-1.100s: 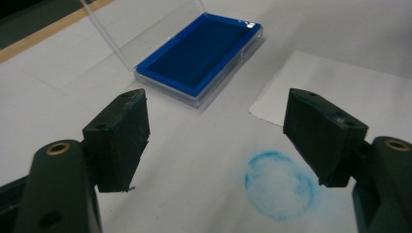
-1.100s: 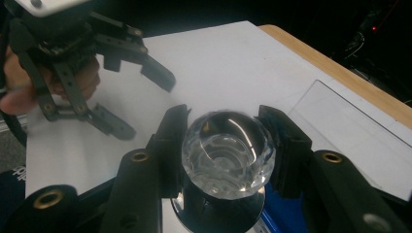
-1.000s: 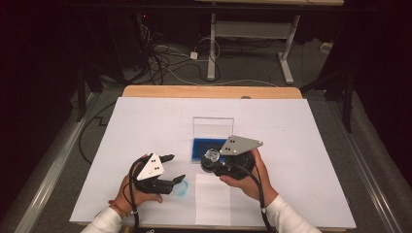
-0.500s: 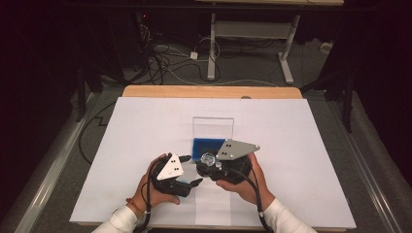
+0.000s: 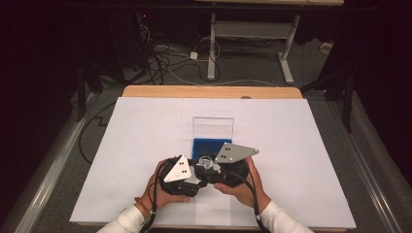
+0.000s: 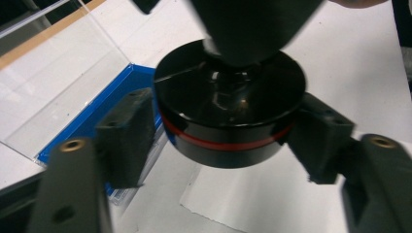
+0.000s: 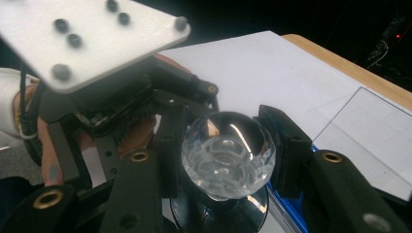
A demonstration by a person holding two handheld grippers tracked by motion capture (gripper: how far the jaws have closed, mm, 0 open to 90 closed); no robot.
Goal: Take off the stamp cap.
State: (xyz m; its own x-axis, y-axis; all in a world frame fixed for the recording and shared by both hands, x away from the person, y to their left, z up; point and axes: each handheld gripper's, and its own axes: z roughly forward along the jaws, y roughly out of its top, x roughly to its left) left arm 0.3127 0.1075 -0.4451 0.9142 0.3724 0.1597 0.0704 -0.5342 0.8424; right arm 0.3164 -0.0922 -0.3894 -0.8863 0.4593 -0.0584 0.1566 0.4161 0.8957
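A clear faceted knob [image 7: 227,153] tops a black round base [image 6: 228,121] with a red ring, and the piece is held between both grippers just above the table's front middle. My right gripper [image 7: 227,156] is shut on the clear knob [image 5: 206,161]. My left gripper [image 6: 218,141] has its pads against both sides of the black base, so it is shut on it. In the high view the left gripper [image 5: 194,178] and right gripper [image 5: 218,171] meet nose to nose. Part of the right gripper hides the base's top in the left gripper view.
Just behind the grippers lies a blue case tray [image 5: 209,145] with its clear lid [image 5: 213,127] standing upright. White paper [image 5: 301,141] covers the table, with a wooden edge [image 5: 209,91] at the back. Cables and desk legs are on the floor beyond.
My left gripper has moved right from the table's front left to meet the right gripper and has closed on the black base. The right gripper has barely moved.
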